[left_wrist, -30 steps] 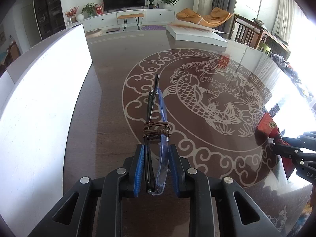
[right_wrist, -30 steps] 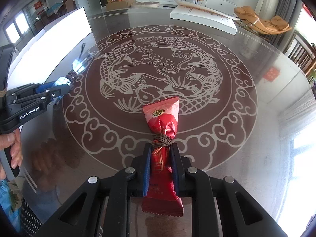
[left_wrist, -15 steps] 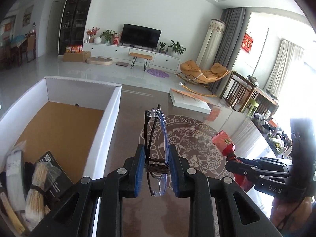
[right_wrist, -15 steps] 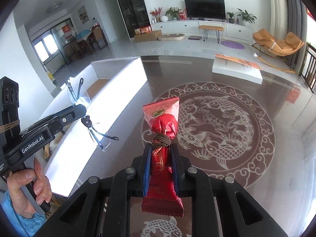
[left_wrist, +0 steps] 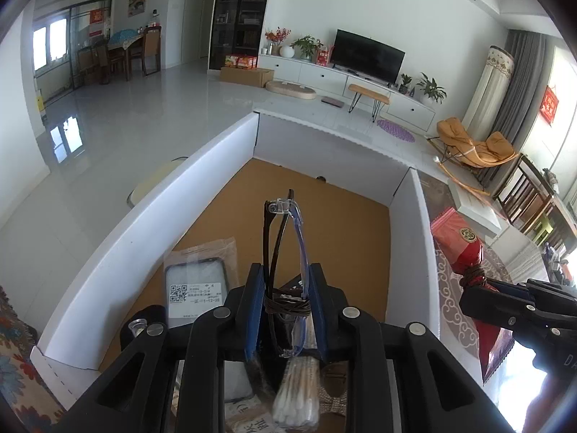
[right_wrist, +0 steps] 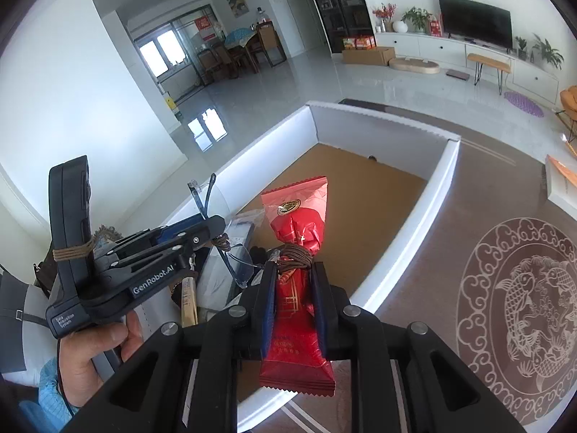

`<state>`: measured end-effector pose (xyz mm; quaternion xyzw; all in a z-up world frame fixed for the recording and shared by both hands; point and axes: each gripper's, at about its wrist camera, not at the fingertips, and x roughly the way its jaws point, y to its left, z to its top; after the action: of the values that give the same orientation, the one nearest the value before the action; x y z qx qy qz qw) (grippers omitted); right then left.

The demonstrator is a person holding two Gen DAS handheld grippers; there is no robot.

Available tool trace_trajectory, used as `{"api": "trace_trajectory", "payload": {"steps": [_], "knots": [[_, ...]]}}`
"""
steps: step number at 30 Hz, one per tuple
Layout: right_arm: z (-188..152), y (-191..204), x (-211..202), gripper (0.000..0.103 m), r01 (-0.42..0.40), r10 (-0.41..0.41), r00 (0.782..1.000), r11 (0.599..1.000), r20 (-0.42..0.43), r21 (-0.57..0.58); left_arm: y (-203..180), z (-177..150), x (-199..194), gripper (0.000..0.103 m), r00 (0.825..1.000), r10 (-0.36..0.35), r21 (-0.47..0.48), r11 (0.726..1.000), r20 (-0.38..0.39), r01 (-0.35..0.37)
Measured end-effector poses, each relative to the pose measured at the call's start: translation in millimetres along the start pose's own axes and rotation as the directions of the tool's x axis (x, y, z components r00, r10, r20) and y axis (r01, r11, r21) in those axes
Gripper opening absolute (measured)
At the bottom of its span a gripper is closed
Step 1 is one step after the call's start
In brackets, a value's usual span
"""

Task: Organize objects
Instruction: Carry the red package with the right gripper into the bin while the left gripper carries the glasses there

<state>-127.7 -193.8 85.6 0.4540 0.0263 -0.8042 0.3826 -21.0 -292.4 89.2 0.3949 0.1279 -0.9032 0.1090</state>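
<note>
Left gripper clamps the folded glasses above the white box, right gripper clamps the red packet over its near rim; advise lowering each onto bare floor ahead of the jaws before releasing.

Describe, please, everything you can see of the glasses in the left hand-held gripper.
The glasses are folded, with a clear, seemingly plastic lens front and thin dark temples. Brown cord is wound around them near the pads. The left hand-held gripper clamps them edge-on, pointing away from the camera, held in the air above the white box, touching nothing else.
</note>
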Motion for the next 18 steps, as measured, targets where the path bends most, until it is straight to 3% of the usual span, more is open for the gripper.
{"api": "trace_trajectory", "payload": {"steps": [1,2,3,4,5,8,11,18], "knots": [[-0.3,3.5,16.7,0.025,0.000,-0.001,0.999,1.000,-0.039,-0.003,1.6,-3.4,7.8,0.026,1.000,0.019,0.003,1.000,-0.023,-0.019],[-1.0,7.1,32.8,0.039,0.005,-0.005,0.997,1.000,-0.083,-0.007,2.9,-5.2,13.6,0.033,0.999,0.028,0.004,1.000,-0.042,-0.028],[-2.8,8.9,47.7,0.047,0.004,-0.005,0.992,1.000,-0.128,-0.009,2.6,-6.8,17.4,0.041,0.998,0.035,0.006,0.999,-0.054,-0.035],[-4.8,10.0,59.1,0.053,-0.002,0.000,0.987,1.000,-0.161,-0.010,3.6,-6.6,17.7,0.063,0.998,0.045,0.008,0.999,-0.052,-0.044],[-6.9,10.5,66.1,0.053,0.001,-0.003,0.984,1.000,-0.177,-0.010,2.8,-6.6,16.7,0.083,0.997,0.060,0.012,0.998,-0.038,-0.060],[-10.1,8.4,64.7,0.054,0.012,-0.014,0.987,1.000,-0.162,-0.010,-1.5,-7.7,4.6,0.099,0.991,0.130,0.036,0.991,0.035,-0.132],[-8.5,2.0,50.9,0.064,0.047,-0.048,0.991,0.999,-0.123,-0.013,0.4,-4.1,-2.9,0.103,0.973,0.223,0.005,0.975,0.066,-0.224],[-6.8,6.9,22.6,0.074,0.107,-0.113,0.990,0.992,-0.084,-0.072,6.7,-8.0,0.1,0.103,0.964,0.261,-0.096,0.960,-0.051,-0.264]]}}
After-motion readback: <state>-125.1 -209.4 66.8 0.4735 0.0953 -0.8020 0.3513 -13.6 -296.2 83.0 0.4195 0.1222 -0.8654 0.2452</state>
